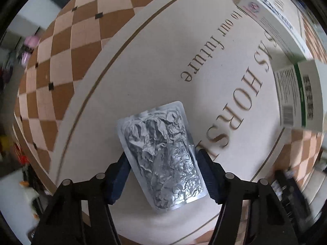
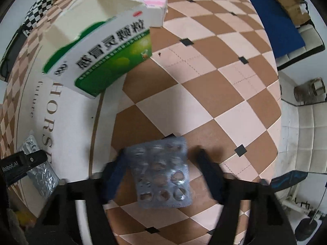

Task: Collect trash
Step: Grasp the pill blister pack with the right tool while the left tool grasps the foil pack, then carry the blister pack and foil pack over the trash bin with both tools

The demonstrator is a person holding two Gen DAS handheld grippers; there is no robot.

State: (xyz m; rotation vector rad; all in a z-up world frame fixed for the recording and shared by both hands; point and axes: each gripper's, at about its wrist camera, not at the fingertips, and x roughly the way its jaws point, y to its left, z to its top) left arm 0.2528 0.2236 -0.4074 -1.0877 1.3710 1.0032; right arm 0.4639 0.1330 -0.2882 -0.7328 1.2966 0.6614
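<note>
Looking down the left gripper (image 1: 162, 159), I have the crumpled foil pouch (image 1: 161, 157) lying flat on the white mat (image 1: 155, 61), right between the two blue pads. Its long axis runs roughly along my fingers, tilted a little to one side, so I straddle it across its narrow width. The jaws stand apart with the pads just beside the pouch's edges; I judge them not yet clenched, though on the near side contact is hard to rule out.

On the other side, the right gripper (image 2: 161, 163) is spread wide over a used blister sheet (image 2: 163, 171), which lies on the checkered floor (image 2: 214, 81) just off the mat's border. Its long axis also points away from me, nearer the left finger than the right (the view is smeared, so I cannot say whether that finger touches it). Each tool is plainly the nearer one for its own piece.

Farther out, a green and white medicine box (image 2: 106, 57) sits on the mat's edge, with a second white carton (image 1: 271, 18) beyond it; the green box's end flap looks torn open, but I cannot see inside it. No bin or bag shows in either view, so where this trash goes I cannot tell.
</note>
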